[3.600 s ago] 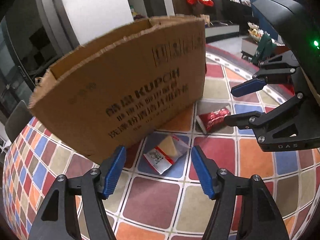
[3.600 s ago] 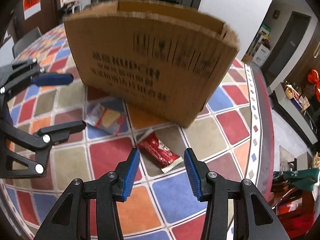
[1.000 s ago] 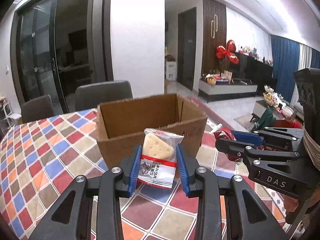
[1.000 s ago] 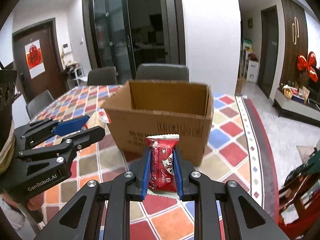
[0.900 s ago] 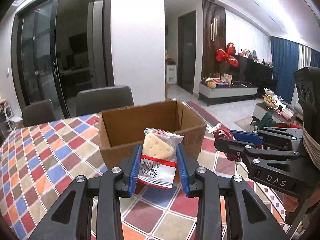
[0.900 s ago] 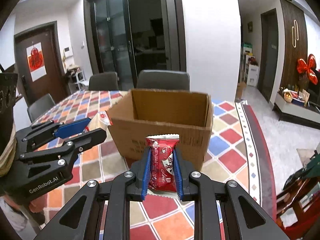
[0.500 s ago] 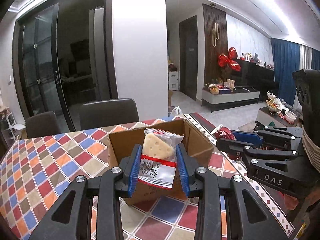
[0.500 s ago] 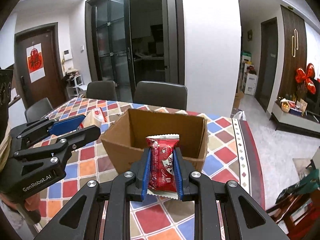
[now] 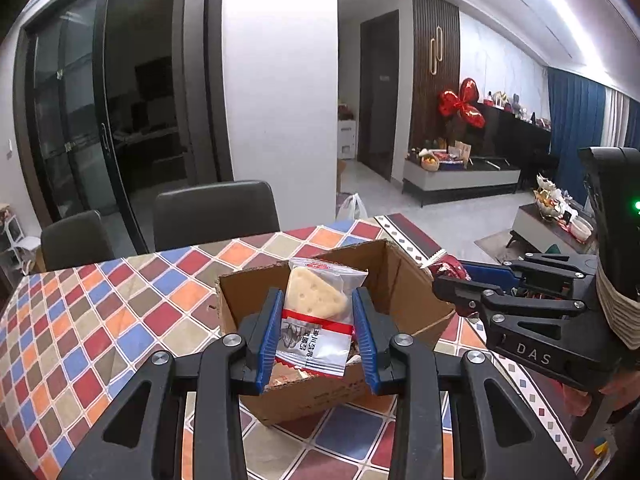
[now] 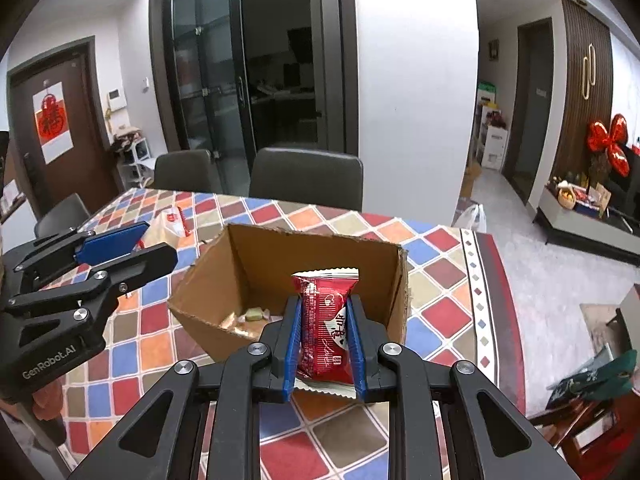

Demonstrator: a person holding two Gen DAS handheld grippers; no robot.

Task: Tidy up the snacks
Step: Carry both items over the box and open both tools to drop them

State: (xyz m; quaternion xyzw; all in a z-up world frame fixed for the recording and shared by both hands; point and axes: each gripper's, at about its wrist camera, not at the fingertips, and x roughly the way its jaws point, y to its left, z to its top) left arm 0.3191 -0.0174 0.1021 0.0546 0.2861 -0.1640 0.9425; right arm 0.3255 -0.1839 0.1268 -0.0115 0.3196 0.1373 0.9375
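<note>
My left gripper [image 9: 316, 316] is shut on a clear cracker packet [image 9: 316, 316] with a red band, held above the near edge of an open cardboard box [image 9: 404, 292]. My right gripper [image 10: 323, 332] is shut on a red snack packet [image 10: 326, 328], held above the box's [image 10: 312, 256] near right corner. The box stands on a table with a colourful checked cloth [image 10: 436, 276]. Several small wrapped snacks [image 10: 252, 316] lie on the box floor. Each gripper shows in the other's view: the right one [image 9: 472, 280] beside the box, the left one [image 10: 120, 248] at the left.
Dark chairs [image 9: 216, 212] stand at the table's far side. A white bag with red print [image 10: 172, 220] lies on the cloth behind the left gripper. The table's right edge [image 10: 500, 292] drops to the floor. A white pillar [image 9: 280, 92] rises behind the chairs.
Both grippers have taken their packets off the table, lifted them and carried them higher over the box, so its inside now shows from above. Both stay shut.
</note>
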